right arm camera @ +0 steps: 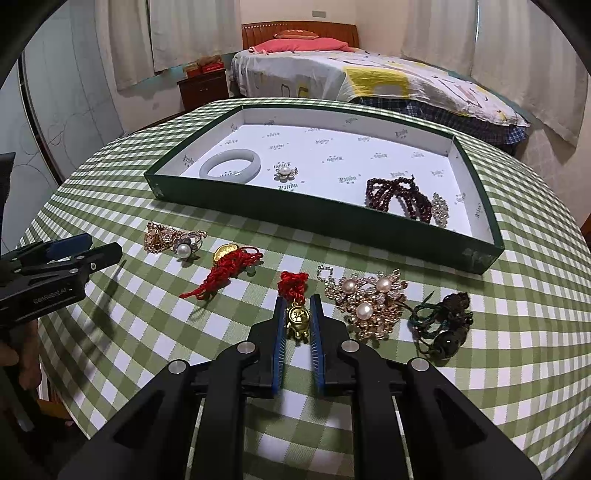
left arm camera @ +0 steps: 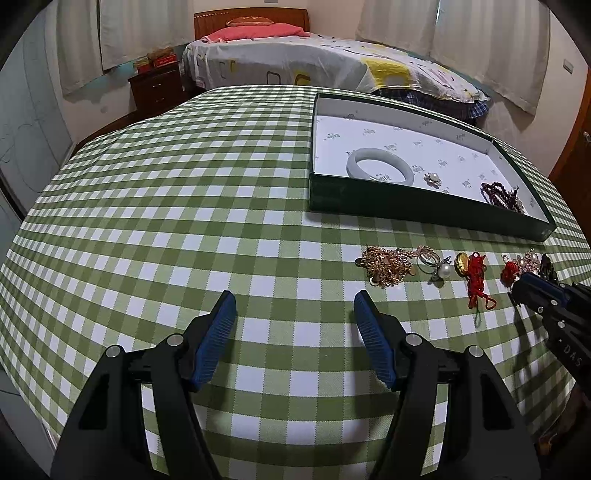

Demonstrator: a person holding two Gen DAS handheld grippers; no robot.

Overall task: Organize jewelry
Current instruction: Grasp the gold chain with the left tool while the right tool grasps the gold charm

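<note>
Right gripper tilted down, clamping gold charm | left gripper agape

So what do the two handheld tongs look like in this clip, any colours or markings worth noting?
Both look the same build: black plastic scissor-like arms with round silver pivot bolts and blue ribbed pads on the fingers. The left tongs show this plainly in their own view. The right tongs match. White lettering runs along the side of each body, only partly legible. No cables or sleeves are visible.

- Bed with a pink pillow and wooden headboard
- Dark nightstand beside it
- White curtains on the walls
</note>
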